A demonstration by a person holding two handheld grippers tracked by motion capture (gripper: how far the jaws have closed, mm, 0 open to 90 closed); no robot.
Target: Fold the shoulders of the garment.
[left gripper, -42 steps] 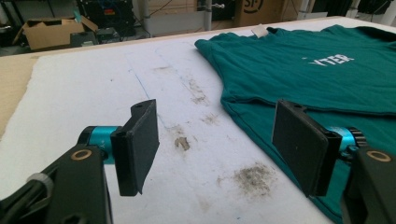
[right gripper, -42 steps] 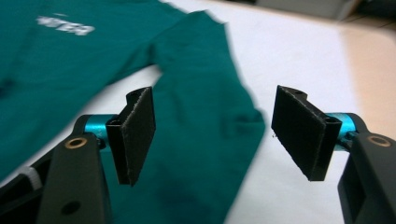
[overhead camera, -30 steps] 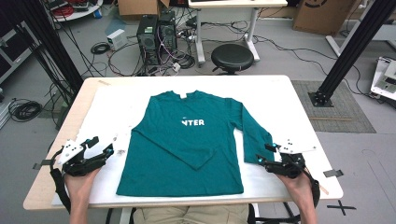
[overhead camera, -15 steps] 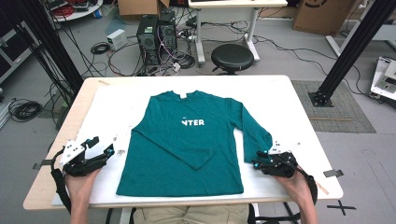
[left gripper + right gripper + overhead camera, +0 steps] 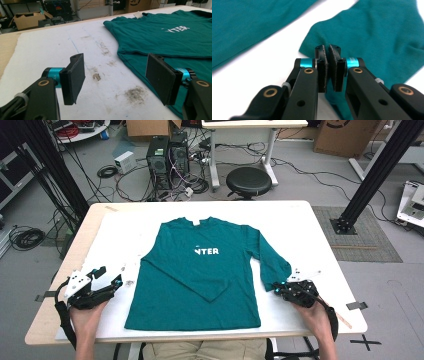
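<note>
A teal long-sleeved shirt (image 5: 200,270) with white lettering lies flat on the white table cover, one sleeve folded across its body. Its other sleeve (image 5: 272,262) runs down the right side. My right gripper (image 5: 277,287) sits at that sleeve's cuff; its jaws have just been closing. In the right gripper view the right gripper (image 5: 329,53) has its pads together, pinching the edge of the teal cuff (image 5: 374,32). My left gripper (image 5: 112,277) rests on the cover left of the shirt's lower edge. The left gripper (image 5: 115,77) is open, with bare cover between its jaws.
The white cover (image 5: 125,235) lies on a wooden table (image 5: 42,327) and carries some dirt marks (image 5: 135,93). Behind the table stand a black stool (image 5: 248,180), computer towers (image 5: 167,155) with cables, and black frame posts (image 5: 372,175).
The right gripper edged left onto the sleeve cuff and its jaws closed on it. The left gripper and the shirt body stayed put.
</note>
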